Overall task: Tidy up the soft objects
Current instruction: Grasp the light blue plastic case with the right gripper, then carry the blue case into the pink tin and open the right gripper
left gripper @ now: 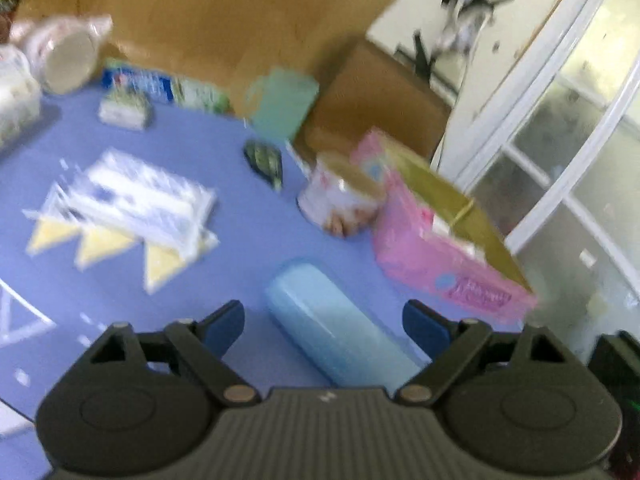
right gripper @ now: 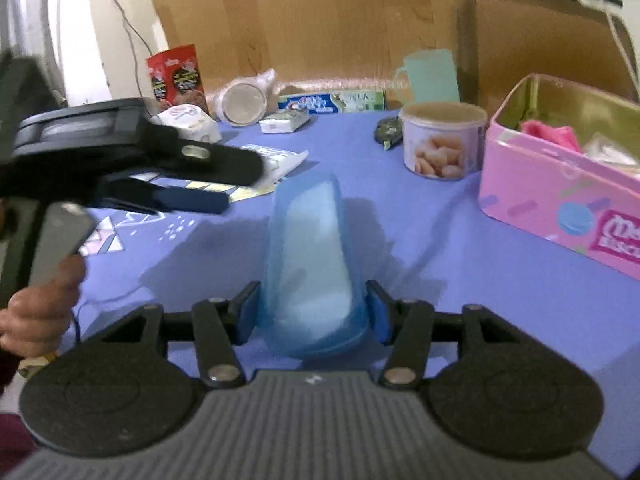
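Observation:
A long light-blue soft pack point(right gripper: 314, 256) lies on the blue tablecloth point(right gripper: 460, 280). My right gripper point(right gripper: 314, 312) is shut on its near end, one pad on each side. In the left wrist view the same pack point(left gripper: 336, 320) lies between the spread fingers of my left gripper point(left gripper: 324, 320), which is open and hovers above it. The left gripper also shows in the right wrist view point(right gripper: 192, 184), at the left, held in a hand. A pink tin box point(right gripper: 560, 176) with a pink cloth point(right gripper: 552, 132) inside stands at the right.
A round biscuit tub point(right gripper: 442, 140) and a teal mug point(right gripper: 432, 76) stand behind the pack. A clear plastic packet point(left gripper: 136, 200), a small white pack point(right gripper: 284, 122), a lying jar point(right gripper: 244, 104) and a red snack bag point(right gripper: 178, 76) sit left. Cardboard boxes point(right gripper: 540, 40) stand behind.

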